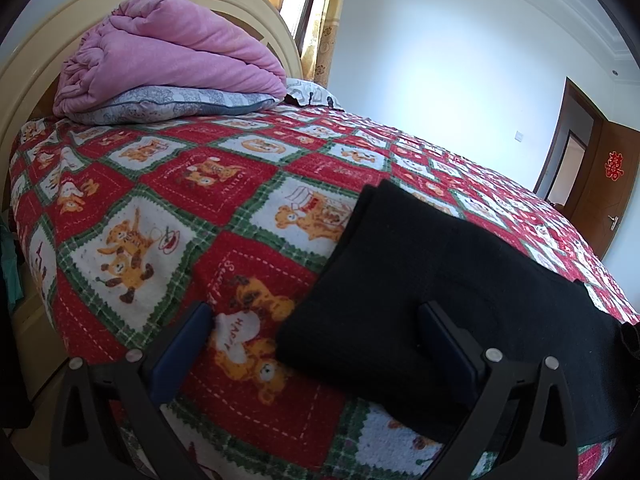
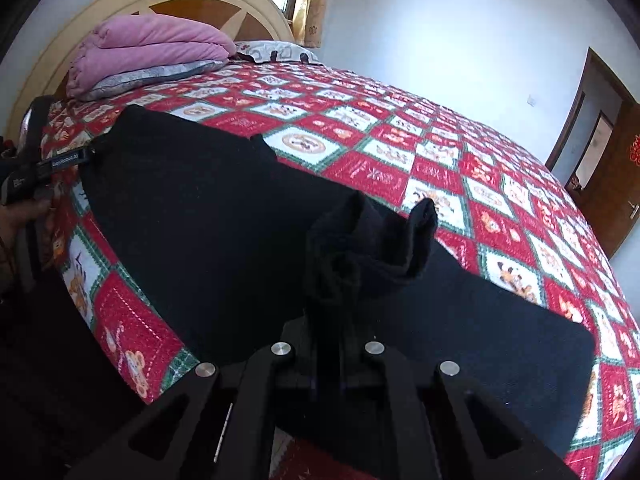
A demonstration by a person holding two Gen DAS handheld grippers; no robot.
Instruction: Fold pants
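Observation:
Black pants (image 1: 440, 264) lie flat on the bed near its front edge; they also show in the right wrist view (image 2: 192, 220). My left gripper (image 1: 316, 332) is open, its blue pads (image 1: 188, 340) wide apart just above the pants' near left corner, holding nothing. My right gripper (image 2: 332, 320) is shut on a bunched fold of the pants (image 2: 368, 244), lifted above the flat fabric. The left gripper (image 2: 60, 164) shows at the left edge of the right wrist view, by the pants' far end.
The bed has a red, white and green bear-print blanket (image 1: 160, 208). A folded pink quilt (image 1: 168, 52) on a grey pillow (image 1: 160, 104) lies by the cream headboard (image 1: 24, 72). A brown door (image 1: 600, 184) stands at the right.

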